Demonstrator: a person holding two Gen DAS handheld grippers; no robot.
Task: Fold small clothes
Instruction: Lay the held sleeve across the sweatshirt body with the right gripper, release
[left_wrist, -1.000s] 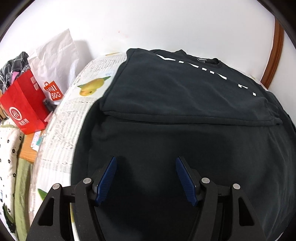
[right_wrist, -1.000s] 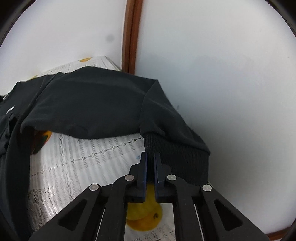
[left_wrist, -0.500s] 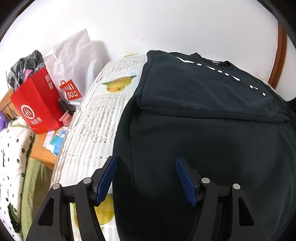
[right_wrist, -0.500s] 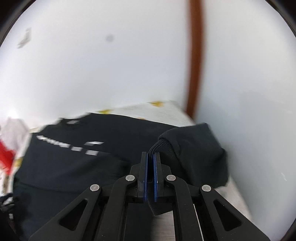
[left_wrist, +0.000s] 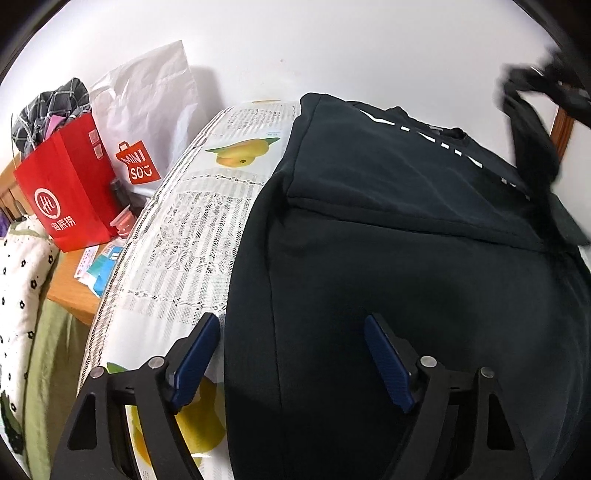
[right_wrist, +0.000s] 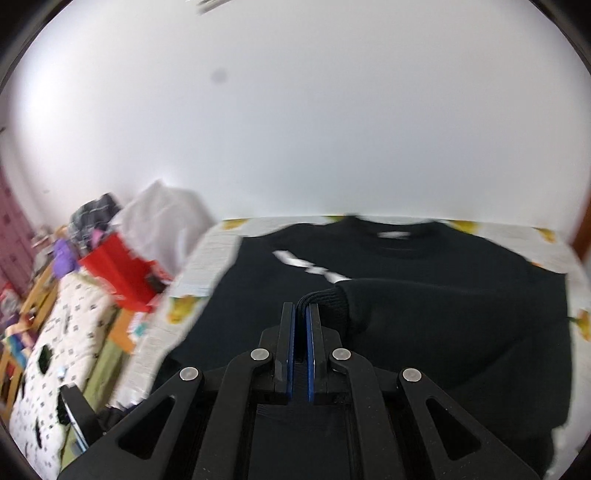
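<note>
My right tongs (right_wrist: 300, 325) pinch the ribbed cuff (right_wrist: 327, 301) of the black sweatshirt (left_wrist: 424, 277) lying on the counter (left_wrist: 177, 258) — I'd lay that sleeve flat across the chest. My left tongs (left_wrist: 291, 354) are spreading over the hem — nothing gripped.

Light: bright, even, diffuse on the white wall (left_wrist: 332, 44)
Shadows: soft one right of the white bag (left_wrist: 147, 96)
Blur: right wrist view smeared sideways, worst at left; left wrist view sharp except upper right
Edges: fisheye bending, black corners
Dark sweatshirt (left_wrist: 406, 277): little detail
</note>
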